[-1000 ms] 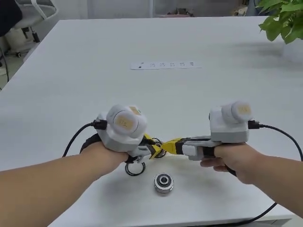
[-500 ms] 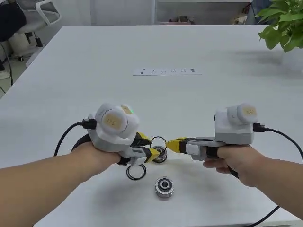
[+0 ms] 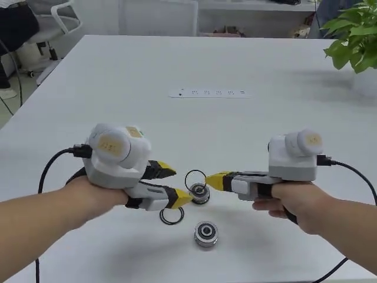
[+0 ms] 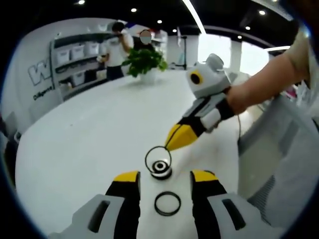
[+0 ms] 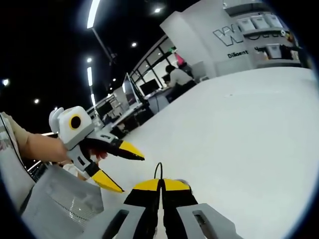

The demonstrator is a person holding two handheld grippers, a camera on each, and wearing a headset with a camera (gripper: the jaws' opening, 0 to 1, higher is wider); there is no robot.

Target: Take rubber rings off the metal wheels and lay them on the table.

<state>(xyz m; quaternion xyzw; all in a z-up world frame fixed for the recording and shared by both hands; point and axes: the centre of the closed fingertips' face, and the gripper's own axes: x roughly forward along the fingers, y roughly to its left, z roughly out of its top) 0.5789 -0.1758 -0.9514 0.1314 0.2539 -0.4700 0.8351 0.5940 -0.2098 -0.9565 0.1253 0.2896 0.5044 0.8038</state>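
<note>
My right gripper [image 3: 213, 180] is shut on a thin black rubber ring [image 3: 194, 177], which stands upright just above a small metal wheel [image 3: 200, 194] on the white table. The left gripper view shows that ring [image 4: 158, 157] over the wheel [image 4: 160, 169]; whether they touch is unclear. My left gripper [image 3: 172, 184] is open, a little left of the wheel, with nothing between its jaws. A loose rubber ring [image 3: 171, 216] lies flat on the table below it. A second metal wheel [image 3: 205, 232] sits nearer me. In the right gripper view my right gripper [image 5: 160, 185] pinches the ring [image 5: 158, 169], and the left gripper [image 5: 123, 168] stands open.
A white power strip [image 3: 211, 93] lies mid-table. A green plant [image 3: 353, 35] stands at the far right and an office chair [image 3: 59, 15] beyond the far left corner. Cables trail from both grippers toward the table's near edge.
My left gripper has opened and drawn back to the left, away from the wheel. The right gripper has kept its hold on the ring, which has come up above the wheel.
</note>
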